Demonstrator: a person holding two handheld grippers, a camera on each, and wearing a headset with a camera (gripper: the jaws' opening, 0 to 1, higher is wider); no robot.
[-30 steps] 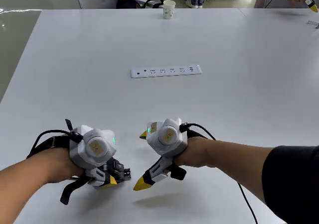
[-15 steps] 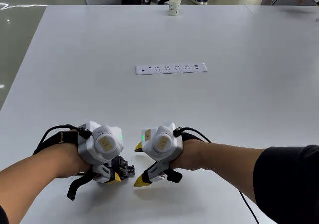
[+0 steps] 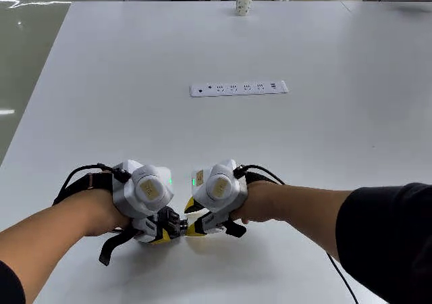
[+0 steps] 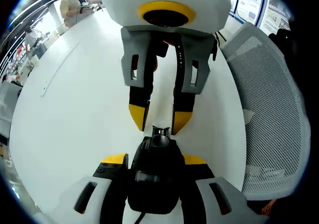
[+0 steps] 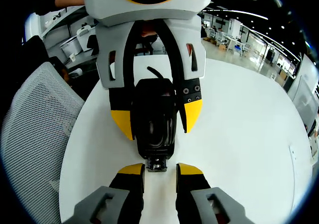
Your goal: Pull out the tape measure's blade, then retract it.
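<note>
Right gripper (image 4: pixel 160 118) moved in, jaws apart, left gripper (image 4: pixel 154 160) clamped on tape measure (image 5: pixel 153 109)

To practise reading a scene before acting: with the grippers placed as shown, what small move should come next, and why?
Probably close the right gripper on the blade tab: its open fingers flank the tab, while the left gripper clamps the tape measure, blade not yet drawn.

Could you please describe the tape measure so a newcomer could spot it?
On the white table, look at the near edge. The tape measure is the black case clamped in the left gripper's fingers, facing the right gripper; the power strip farther off is white.
</note>
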